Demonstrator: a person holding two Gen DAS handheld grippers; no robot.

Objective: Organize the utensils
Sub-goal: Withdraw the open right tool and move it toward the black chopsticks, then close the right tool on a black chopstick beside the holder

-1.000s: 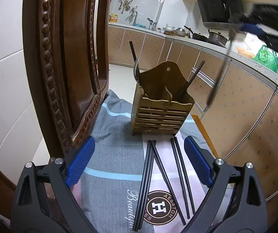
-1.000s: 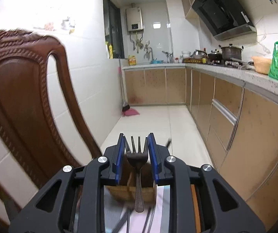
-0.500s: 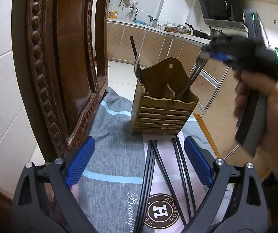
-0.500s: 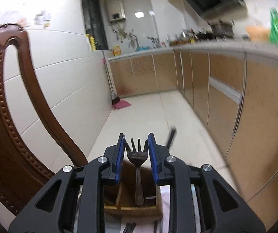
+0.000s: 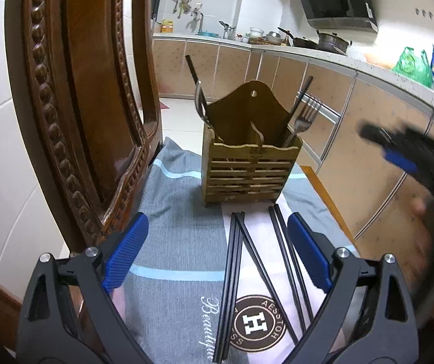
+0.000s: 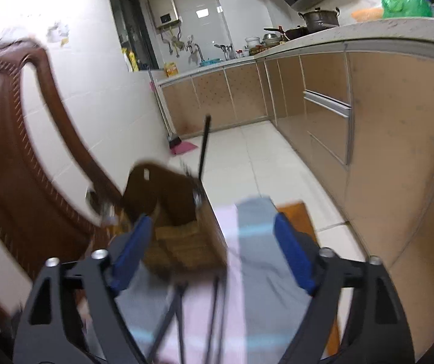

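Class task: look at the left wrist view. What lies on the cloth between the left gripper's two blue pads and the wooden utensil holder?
In the left wrist view, black chopsticks lie on the cloth between the open left gripper and the wooden utensil holder.

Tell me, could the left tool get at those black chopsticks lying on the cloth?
Probably yes: the left tool stands open right over the chopsticks, nothing lies between, and the wooden holder sits farther back.

A carved wooden chair (image 5: 74, 115) stands at the left against the white tiled wall (image 6: 74, 9). A grey and pink cloth (image 5: 177, 257) covers the surface. Along the counter (image 5: 332, 56) sit pots (image 5: 332, 42), a green bag (image 5: 412, 68) and a tap (image 5: 198, 18). A broom (image 6: 173, 139) leans by the cabinets (image 6: 241, 97).
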